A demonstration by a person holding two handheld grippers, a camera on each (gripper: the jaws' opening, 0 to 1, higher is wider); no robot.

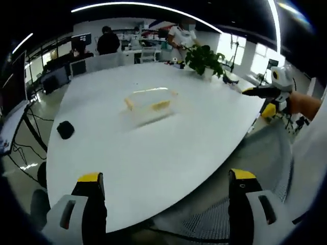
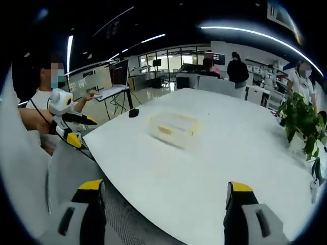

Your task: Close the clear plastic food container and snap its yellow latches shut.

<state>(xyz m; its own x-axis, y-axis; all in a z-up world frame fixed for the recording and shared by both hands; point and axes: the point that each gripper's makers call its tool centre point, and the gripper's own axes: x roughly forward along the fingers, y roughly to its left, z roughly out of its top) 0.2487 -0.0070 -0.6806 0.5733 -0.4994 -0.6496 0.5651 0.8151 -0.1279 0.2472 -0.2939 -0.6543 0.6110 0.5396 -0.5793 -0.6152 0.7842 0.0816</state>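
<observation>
Wide white table (image 1: 153,153), glossy and rounded at the corner, in an open office with long ceiling light strips, desks and monitors at the far side. Out in the middle of it sits the clear plastic food container (image 1: 149,99) with its yellow latches (image 1: 161,105), well apart from both grippers and touched by nothing.

In the left gripper view, the left gripper (image 1: 166,186) hangs at the near edge of the table, jaws spread wide, nothing between them. A small black object (image 1: 65,129) lies on the table to the left, and a potted plant (image 1: 204,59) stands at the far side beyond the container. People stand among the desks behind it. The right gripper (image 1: 265,97) comes in from the right, off the table edge, with a hand behind it.

In the right gripper view, the right gripper (image 2: 163,190) is also wide open and empty, held over the near edge. The container (image 2: 174,127) is seen from another side here. The left gripper (image 2: 76,130) shows on the left, and the plant (image 2: 301,120) is at the right. A laptop on a stand (image 2: 115,81) sits beyond the table.
</observation>
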